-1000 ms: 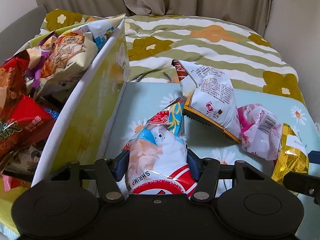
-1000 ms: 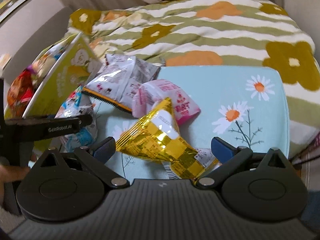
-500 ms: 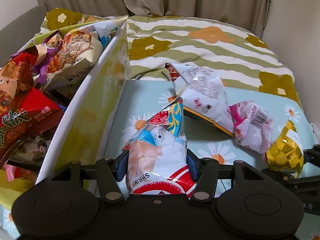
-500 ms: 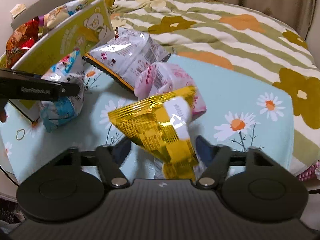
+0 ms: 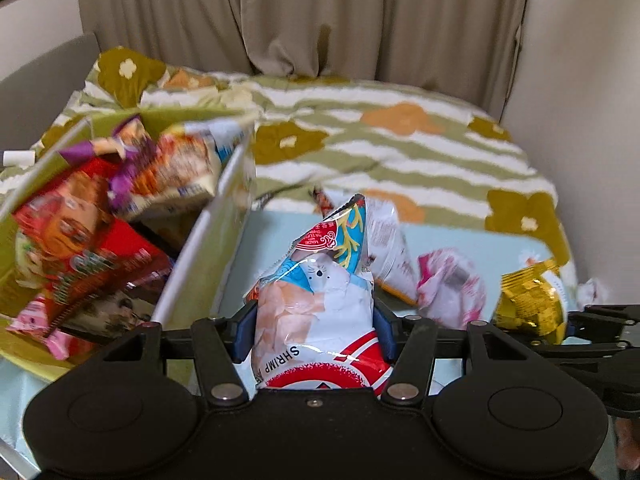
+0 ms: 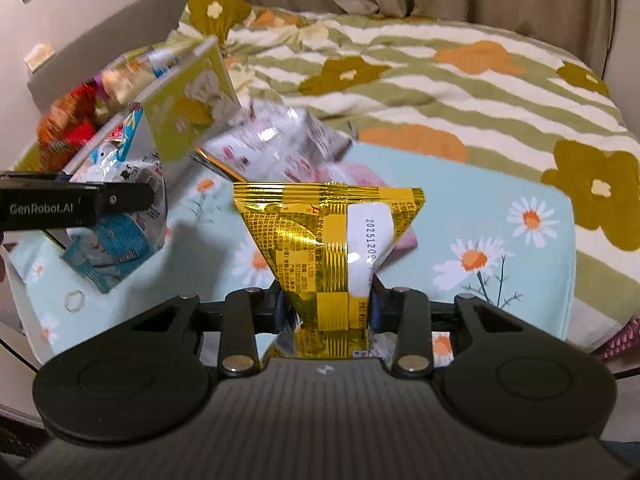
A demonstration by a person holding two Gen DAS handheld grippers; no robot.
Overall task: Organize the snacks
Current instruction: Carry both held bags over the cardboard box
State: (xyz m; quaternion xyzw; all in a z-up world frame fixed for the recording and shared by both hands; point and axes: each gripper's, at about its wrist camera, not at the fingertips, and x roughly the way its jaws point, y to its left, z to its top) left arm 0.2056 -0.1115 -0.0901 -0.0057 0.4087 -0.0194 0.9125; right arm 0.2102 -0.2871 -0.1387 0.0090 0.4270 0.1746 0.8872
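Observation:
My left gripper (image 5: 314, 330) is shut on a white, blue and red shrimp chip bag (image 5: 320, 300) and holds it lifted beside the yellow-green snack box (image 5: 200, 256). The bag also shows in the right wrist view (image 6: 120, 200), with the left gripper (image 6: 76, 204) at the left edge. My right gripper (image 6: 328, 306) is shut on a gold foil snack bag (image 6: 324, 244), held upright above the blue daisy cloth (image 6: 500, 240). The gold bag also shows in the left wrist view (image 5: 528, 304). The box holds several snack bags (image 5: 92, 248).
A silver-white snack bag (image 6: 280, 144) and a pink snack bag (image 5: 448, 284) lie on the cloth between the box and the gold bag. Behind is a bed with a green striped flower blanket (image 6: 460, 80). Curtains (image 5: 320, 20) hang at the back; a wall is on the right.
My right gripper has closed on the gold bag and raised it upright off the cloth. My left gripper has lifted the shrimp bag higher beside the box.

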